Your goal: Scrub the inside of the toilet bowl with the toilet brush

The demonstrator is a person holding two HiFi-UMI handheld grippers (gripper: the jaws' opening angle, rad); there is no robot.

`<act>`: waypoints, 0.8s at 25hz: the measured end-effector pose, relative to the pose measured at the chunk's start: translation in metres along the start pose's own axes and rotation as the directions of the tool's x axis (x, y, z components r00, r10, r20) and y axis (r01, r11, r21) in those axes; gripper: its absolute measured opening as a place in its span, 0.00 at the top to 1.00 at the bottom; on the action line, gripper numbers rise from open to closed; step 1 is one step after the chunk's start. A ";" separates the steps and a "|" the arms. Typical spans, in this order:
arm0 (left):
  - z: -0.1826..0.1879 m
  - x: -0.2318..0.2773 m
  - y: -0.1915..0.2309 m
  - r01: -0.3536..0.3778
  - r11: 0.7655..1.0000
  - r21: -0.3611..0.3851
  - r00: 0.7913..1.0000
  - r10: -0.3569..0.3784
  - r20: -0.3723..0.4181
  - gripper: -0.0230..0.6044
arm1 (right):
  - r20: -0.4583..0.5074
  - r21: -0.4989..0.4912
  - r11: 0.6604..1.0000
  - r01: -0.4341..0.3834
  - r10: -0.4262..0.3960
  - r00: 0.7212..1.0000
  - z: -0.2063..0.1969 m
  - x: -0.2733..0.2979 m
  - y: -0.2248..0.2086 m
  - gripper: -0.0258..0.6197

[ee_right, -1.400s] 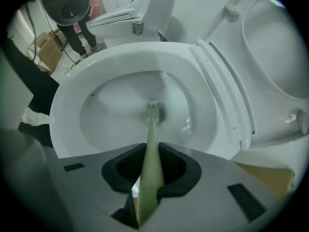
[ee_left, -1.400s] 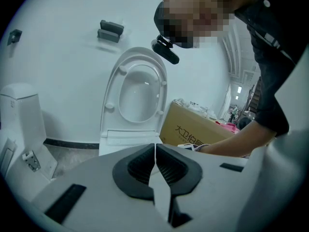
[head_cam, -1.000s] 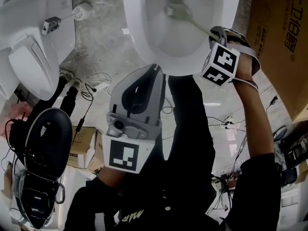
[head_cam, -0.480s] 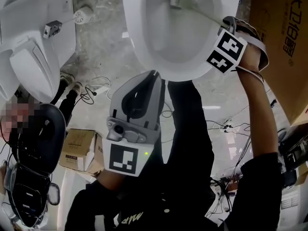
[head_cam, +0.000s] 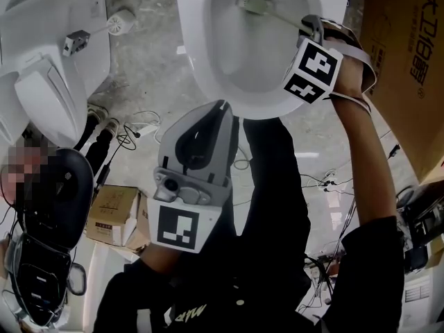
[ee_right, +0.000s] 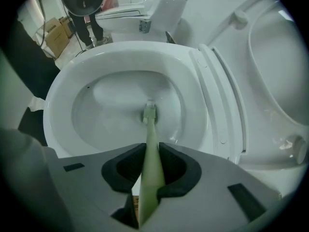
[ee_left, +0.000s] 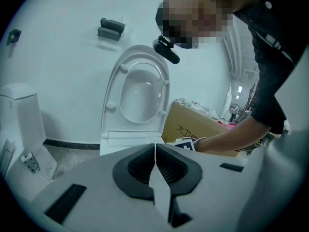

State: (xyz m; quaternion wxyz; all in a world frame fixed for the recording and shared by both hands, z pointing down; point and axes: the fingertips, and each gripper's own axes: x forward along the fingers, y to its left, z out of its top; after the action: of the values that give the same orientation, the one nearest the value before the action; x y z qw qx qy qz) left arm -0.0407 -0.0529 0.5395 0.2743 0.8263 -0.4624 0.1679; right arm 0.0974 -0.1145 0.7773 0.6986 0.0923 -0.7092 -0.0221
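Observation:
The white toilet bowl [head_cam: 208, 68] is open at the top of the head view, and its rim [ee_right: 63, 95] fills the right gripper view. A pale green toilet brush [ee_right: 150, 144] runs from my right gripper [ee_right: 147, 151] down into the bowl, with its head [ee_right: 149, 112] against the inner wall near the bottom. In the head view the brush head [head_cam: 253, 4] lies at the bowl's far part, and the right gripper [head_cam: 310, 32] is shut on the handle over the right rim. My left gripper [head_cam: 223, 109] hovers just short of the bowl's near rim, shut on nothing [ee_left: 155, 146].
The raised seat and lid [ee_left: 140, 91] stand behind the bowl. A large cardboard box [head_cam: 402, 61] is right of the toilet. A second toilet [head_cam: 41, 61] is at the left, with a person beside it. A small box [head_cam: 118, 214] and cables [head_cam: 326, 179] lie on the floor.
The right gripper swung up and right, then back left, and the brush head slid from mid-bowl to the far part. The left gripper barely moved.

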 end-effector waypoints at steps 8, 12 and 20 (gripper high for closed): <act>0.003 0.005 -0.003 0.014 1.000 0.020 1.000 -0.014 0.012 0.92 | -0.004 0.031 0.999 -0.019 0.019 1.000 -0.012 0.006 0.012 0.81; 0.021 -0.001 -0.008 0.009 0.998 0.066 1.000 -0.009 0.004 0.92 | 0.008 0.077 0.997 -0.014 0.013 1.000 -0.023 -0.033 0.009 0.81; 0.107 -0.046 -0.042 0.013 0.995 0.103 0.999 -0.018 0.049 0.92 | 0.124 0.245 0.969 -0.016 -0.014 0.992 -0.027 -0.183 0.010 0.81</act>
State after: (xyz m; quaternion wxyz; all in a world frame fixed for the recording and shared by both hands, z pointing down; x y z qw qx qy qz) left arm -0.0257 -0.0696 0.4175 0.2208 0.8469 -0.4535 0.1686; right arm 0.1249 -0.0725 0.5988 0.6361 0.1761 -0.7488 0.0605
